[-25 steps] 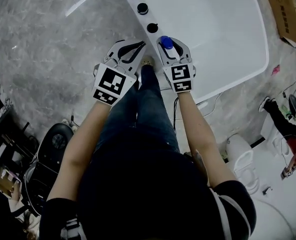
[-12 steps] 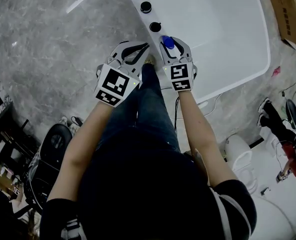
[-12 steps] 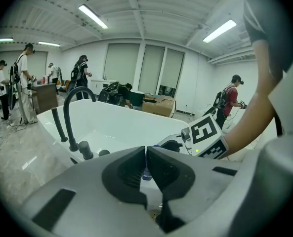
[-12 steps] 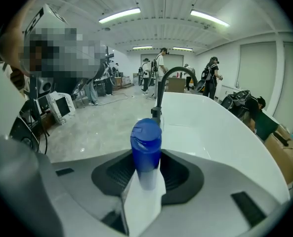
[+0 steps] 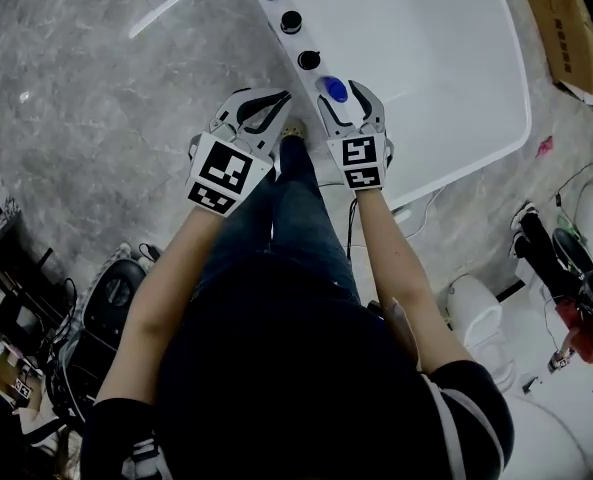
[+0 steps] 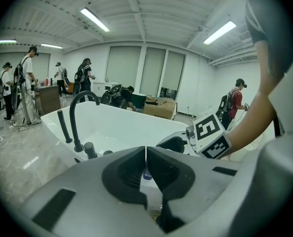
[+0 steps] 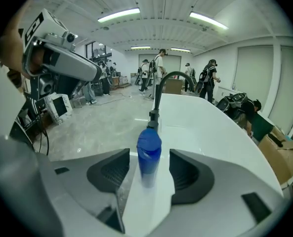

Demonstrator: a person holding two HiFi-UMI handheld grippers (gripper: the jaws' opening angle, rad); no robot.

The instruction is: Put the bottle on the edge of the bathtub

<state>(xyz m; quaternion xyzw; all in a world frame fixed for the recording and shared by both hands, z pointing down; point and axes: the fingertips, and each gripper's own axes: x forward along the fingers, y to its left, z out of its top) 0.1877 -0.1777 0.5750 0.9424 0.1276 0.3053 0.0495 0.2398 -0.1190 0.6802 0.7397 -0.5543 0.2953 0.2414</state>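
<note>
R gripper (image 7: 149, 171) opening round upright blue bottle (image 7: 148, 149) (on tub rim (image 7: 146, 206)).

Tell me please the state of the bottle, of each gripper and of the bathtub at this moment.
bottle: upright on the bathtub edge, between the right gripper's jaws, touched by neither pad.
right gripper: jaws opening, with a gap on each side of the bottle.
left gripper: jaws together, nothing between them.
bathtub: no water visible inside.
</note>
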